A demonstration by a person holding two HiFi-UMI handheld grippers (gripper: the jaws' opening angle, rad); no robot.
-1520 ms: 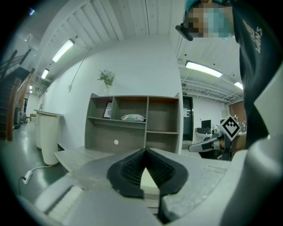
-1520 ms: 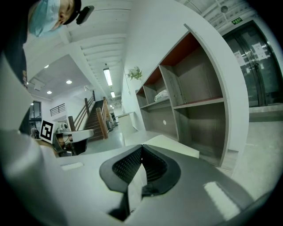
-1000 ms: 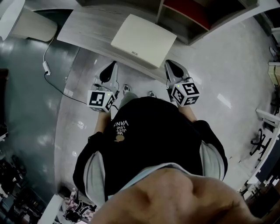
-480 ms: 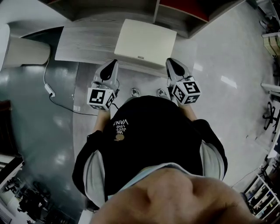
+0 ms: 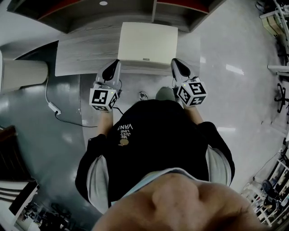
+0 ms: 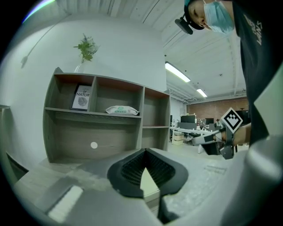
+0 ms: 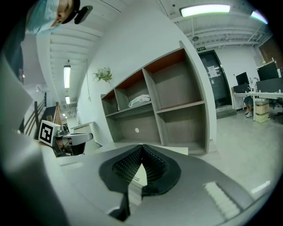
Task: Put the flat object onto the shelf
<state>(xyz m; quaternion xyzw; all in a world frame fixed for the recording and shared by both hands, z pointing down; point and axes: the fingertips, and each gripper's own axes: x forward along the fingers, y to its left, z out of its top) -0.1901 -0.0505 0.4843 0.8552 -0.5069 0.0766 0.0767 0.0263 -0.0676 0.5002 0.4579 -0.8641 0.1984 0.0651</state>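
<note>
Since a second earlier the person had swung round to face the shelf squarely. Shelf and counter, which had lain slanted ahead of the tongs, now ran straight across. The flat object reached further over the counter.

The shelf, a grey unit of open compartments, stood directly ahead of both tongs. A plant sat on top of it, and its upper compartments held a book and a white packet. The lower compartments facing the tongs showed nothing inside, so one of them looked the likely place for the object.

The counter, a low slab of pale wood grain, lay just ahead of and below the tongs, between them and the shelf.

The flat object, a cream rectangular panel, stretched forward from the tongs over the counter. Whether it touched the counter could not be told.

The left tongs were pressed together on the panel's near left corner, and the right tongs on its near right corner. A cream wedge of the panel showed between each pair of ribbed pads. Gripping both near corners probably kept the wide panel level and stopped it twisting. It also left the far edge free to lead into the shelf.
</note>
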